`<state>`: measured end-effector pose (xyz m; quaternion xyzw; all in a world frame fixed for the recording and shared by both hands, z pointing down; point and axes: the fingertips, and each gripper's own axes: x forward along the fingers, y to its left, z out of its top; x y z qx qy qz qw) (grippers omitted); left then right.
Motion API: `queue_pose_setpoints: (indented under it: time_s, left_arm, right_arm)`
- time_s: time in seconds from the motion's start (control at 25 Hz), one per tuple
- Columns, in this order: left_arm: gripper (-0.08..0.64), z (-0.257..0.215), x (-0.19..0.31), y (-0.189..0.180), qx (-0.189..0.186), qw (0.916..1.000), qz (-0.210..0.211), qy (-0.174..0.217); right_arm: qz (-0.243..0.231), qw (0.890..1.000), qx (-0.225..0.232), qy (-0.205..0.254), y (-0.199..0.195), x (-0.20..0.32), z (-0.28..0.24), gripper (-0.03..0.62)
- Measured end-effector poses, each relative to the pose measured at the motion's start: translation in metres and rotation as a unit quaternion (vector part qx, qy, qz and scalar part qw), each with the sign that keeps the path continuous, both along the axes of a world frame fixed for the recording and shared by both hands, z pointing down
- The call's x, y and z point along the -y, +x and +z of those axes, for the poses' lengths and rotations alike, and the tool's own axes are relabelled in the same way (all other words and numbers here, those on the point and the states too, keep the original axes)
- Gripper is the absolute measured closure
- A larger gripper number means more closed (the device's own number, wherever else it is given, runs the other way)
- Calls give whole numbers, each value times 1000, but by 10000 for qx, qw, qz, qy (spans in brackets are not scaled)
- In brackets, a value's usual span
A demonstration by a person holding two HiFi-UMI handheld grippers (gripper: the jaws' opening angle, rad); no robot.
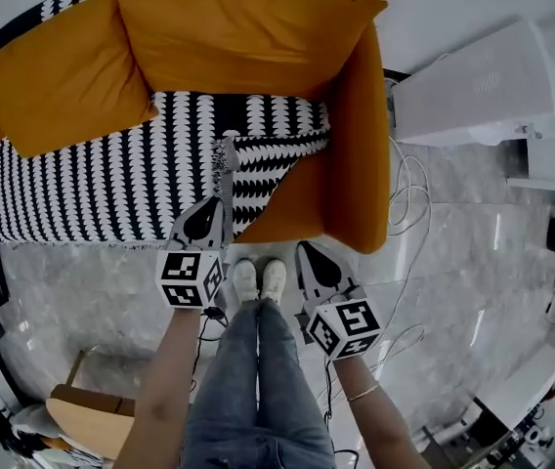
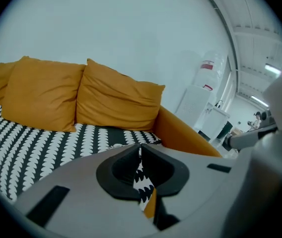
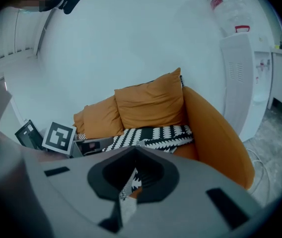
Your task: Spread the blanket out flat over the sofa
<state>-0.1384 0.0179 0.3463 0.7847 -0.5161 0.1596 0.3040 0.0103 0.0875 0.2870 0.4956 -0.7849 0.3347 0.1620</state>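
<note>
1. Blanket (image 1: 82, 184), black-and-white pattern, lay over the sofa (image 1: 361, 164) seat in front of the two orange cushions (image 1: 248, 27). At the sofa's right-arm end it was doubled over in a fold, not flat.
2. Left tool (image 1: 221, 201) was clamped on a thin pinch of blanket at the sofa's front edge, beside that fold. Patterned cloth showed in the slit between its jaws.
3. Right tool (image 1: 304, 250) was closed and empty as far as I could see, just off the sofa's front, below the right arm.
4. Risk: a one-point pull would likely skew the blanket or drag it off the seat, since the right tool held no corner.
5. Risk: the pinch looked thin, so a sharp tug could slip the cloth out and drop the fold back.
6. Risk: a cable (image 1: 409, 189) looped on the floor beside the sofa's right arm, a snag if the person stepped that way.
7. Writing: none readable. The marker cubes (image 1: 192, 279) carried square codes only. The bottle (image 3: 219, 1) on the white unit (image 3: 240, 63) beyond the sofa's right arm had a red label, too small to read.
</note>
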Motion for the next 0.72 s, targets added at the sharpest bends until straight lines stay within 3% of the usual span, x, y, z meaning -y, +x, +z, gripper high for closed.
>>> queue_pose_setpoints:
  time_s: [0.4,0.72]
  left_arm:
    - [512,82,46,-7,159,9999,-66,-8]
    - [477,124,61,-7,379,9989,-7,-264]
  right_arm:
    - [-142,9999,81,-21,-9,34,74,581]
    - [-161,9996,187,-131,-15,47,103,581]
